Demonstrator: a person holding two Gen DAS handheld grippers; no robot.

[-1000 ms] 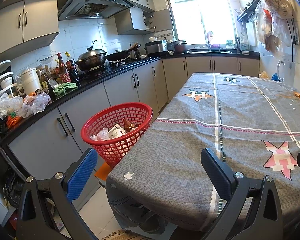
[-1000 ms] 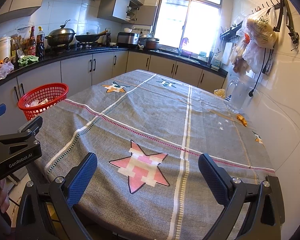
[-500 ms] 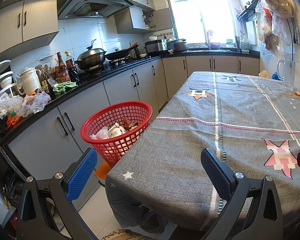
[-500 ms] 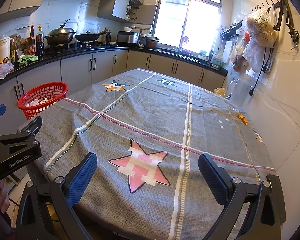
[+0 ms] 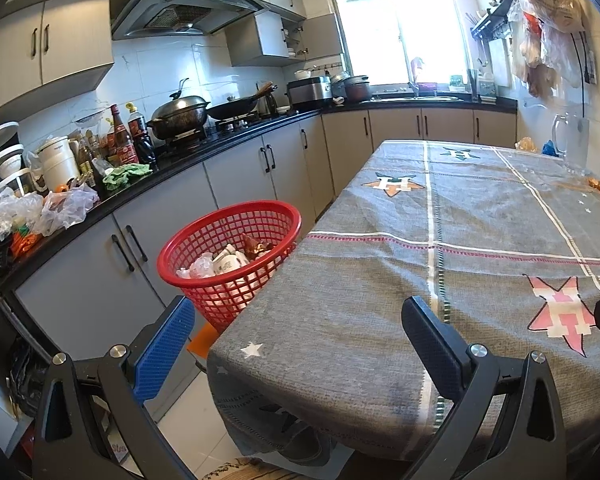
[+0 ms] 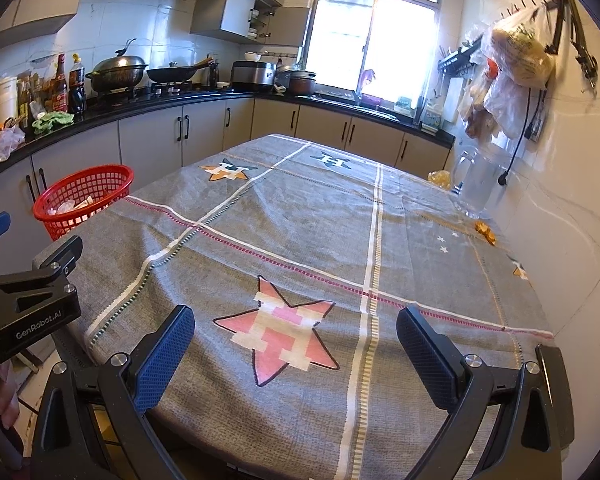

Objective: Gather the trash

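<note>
A red mesh basket (image 5: 236, 236) stands on the floor against the table's left side, with crumpled wrappers and paper (image 5: 224, 264) inside; the right wrist view shows the red basket (image 6: 84, 196) at far left. My left gripper (image 5: 296, 336) hangs open and empty over the table's near left corner. My right gripper (image 6: 294, 344) is open and empty above the near edge, over a pink star. Small orange scraps (image 6: 485, 231) lie on the cloth by the right wall; the same scraps (image 5: 598, 187) show at the left wrist view's right edge.
A grey star-patterned cloth (image 6: 300, 240) covers the table. A clear jug (image 6: 474, 184) and a yellow wrapper (image 6: 439, 178) sit at the far right. Bags (image 6: 512, 68) hang on the right wall. The counter (image 5: 100, 196) at left holds bottles, pots and plastic bags.
Both views have shifted very slightly; the basket sits a touch further left in the left wrist view. Both grippers stay open and empty.
</note>
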